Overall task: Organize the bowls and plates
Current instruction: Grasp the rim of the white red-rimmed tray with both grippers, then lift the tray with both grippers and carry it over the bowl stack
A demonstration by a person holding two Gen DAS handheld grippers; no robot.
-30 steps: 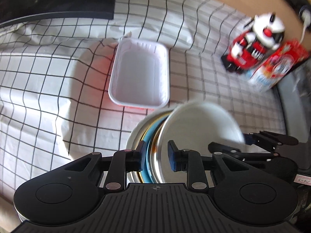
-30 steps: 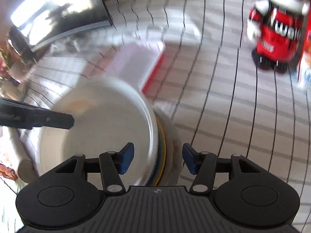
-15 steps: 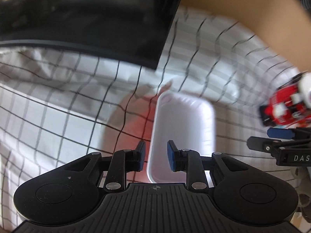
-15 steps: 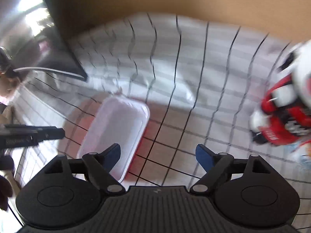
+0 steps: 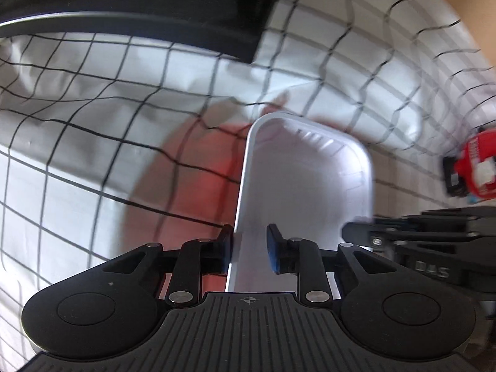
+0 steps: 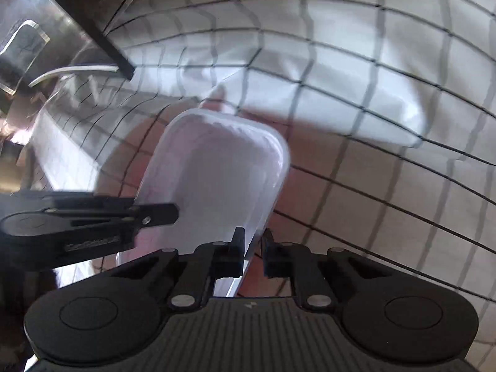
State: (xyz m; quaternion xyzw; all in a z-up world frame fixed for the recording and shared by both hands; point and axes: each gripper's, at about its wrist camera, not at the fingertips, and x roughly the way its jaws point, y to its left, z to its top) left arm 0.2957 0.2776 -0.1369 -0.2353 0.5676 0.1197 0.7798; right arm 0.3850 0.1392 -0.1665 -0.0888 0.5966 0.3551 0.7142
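A: Left wrist view: the left claw [image 5: 249, 248] has its 2 blue-padded fingers [image 5: 274, 252] astride the near left rim of the white tray [image 5: 305, 192]. One pad is outside the wall and one inside, with a gap showing, so it straddles the rim without pinching it.

B: And the tray itself?

A: It lies on the checked cloth [image 5: 93, 142] over the worktop, long side running away from the camera, red showing beneath its left edge. A red toy [image 5: 474, 170] sits far right, blurred.

B: Right wrist view?

A: The right claw [image 6: 252, 252] is narrowed around the tray's [image 6: 217, 173] near right rim, the edge passing between the fingers [image 6: 237, 248]. Whether it truly grips, I cannot tell; a sliver of gap shows on the right side. The left claw [image 6: 161, 214] reaches in from the left over the tray.

B: Anything else?

A: A dark panel [image 5: 139, 3] behind the cloth [image 6: 372, 71].
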